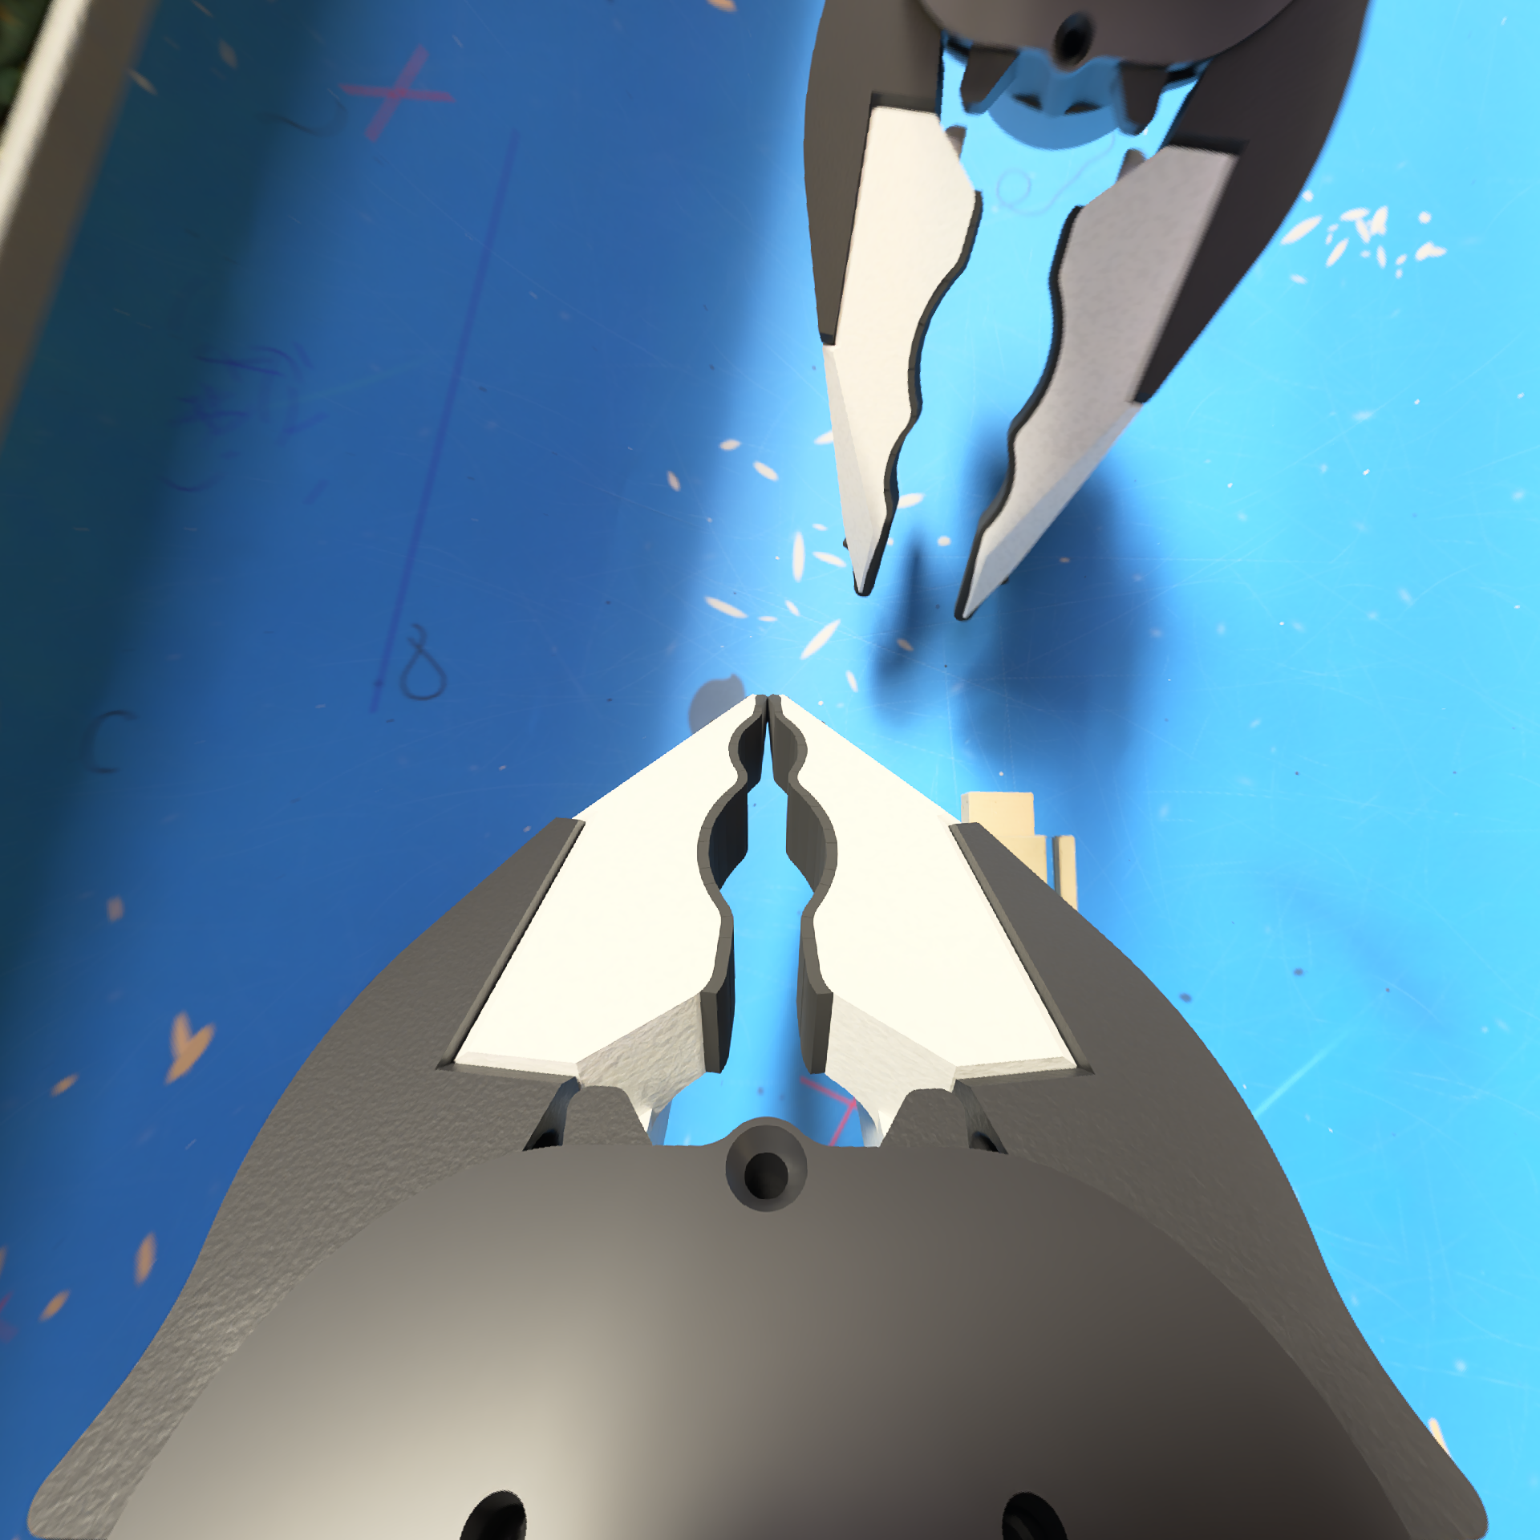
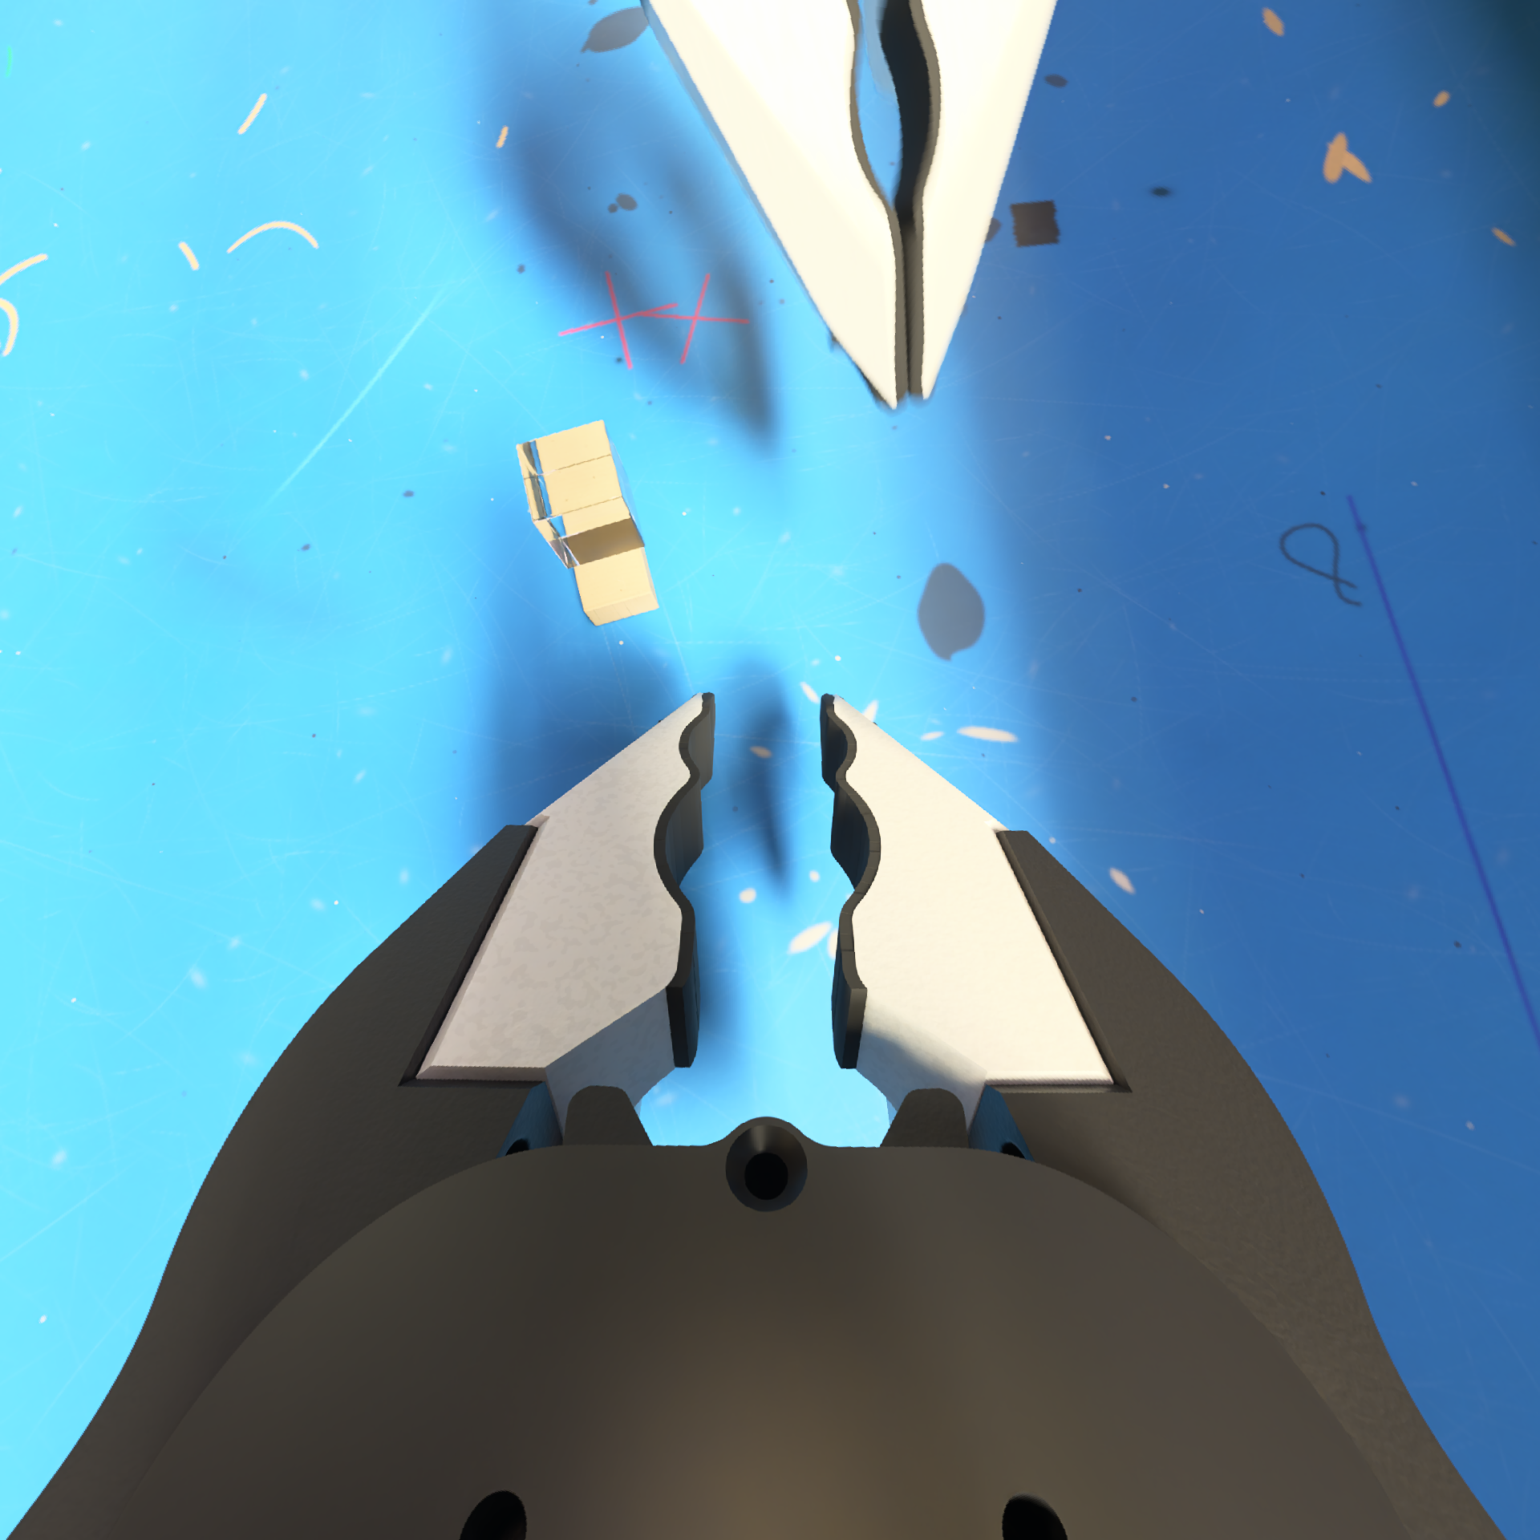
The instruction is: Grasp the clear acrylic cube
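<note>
Right hand-held gripper [image 2: 767,696], jaws parted and empty, hovers over the blue tabletop [image 2: 250,750]; the clear acrylic cube [image 2: 583,521] lies ahead and left of its fingertips, likely nearer it than the closed, empty left hand-held gripper [image 1: 767,698].

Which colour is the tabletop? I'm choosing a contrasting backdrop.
Blue, scuffed with pale flecks and pen marks: the tabletop shows best in the right wrist view.

- The acrylic cube [image 2: 583,521] lies on the counter [image 2: 208,667], ahead-left of the right claw [image 2: 767,698].
- The left claw [image 2: 908,398] faces it from opposite, right of the cube.
</note>
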Controlling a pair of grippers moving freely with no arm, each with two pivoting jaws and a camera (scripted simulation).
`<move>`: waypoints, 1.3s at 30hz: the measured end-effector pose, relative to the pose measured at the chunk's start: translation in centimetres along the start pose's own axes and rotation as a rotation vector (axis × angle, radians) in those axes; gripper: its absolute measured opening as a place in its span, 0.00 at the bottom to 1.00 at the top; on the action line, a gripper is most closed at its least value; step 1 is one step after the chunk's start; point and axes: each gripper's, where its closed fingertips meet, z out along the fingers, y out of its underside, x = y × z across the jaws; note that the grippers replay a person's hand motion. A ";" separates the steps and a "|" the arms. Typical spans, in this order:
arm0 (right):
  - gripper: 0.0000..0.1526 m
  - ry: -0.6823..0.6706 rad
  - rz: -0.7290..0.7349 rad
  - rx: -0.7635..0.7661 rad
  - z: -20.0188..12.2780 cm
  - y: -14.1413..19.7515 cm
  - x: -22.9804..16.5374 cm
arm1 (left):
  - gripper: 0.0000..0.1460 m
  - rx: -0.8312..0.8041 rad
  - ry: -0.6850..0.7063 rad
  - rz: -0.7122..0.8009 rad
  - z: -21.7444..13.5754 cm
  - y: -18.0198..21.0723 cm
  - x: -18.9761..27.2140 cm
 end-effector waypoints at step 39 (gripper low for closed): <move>0.15 0.011 -0.033 -0.009 1.9 0.3 -0.9 | 0.21 -0.171 -0.202 0.149 1.1 7.1 7.4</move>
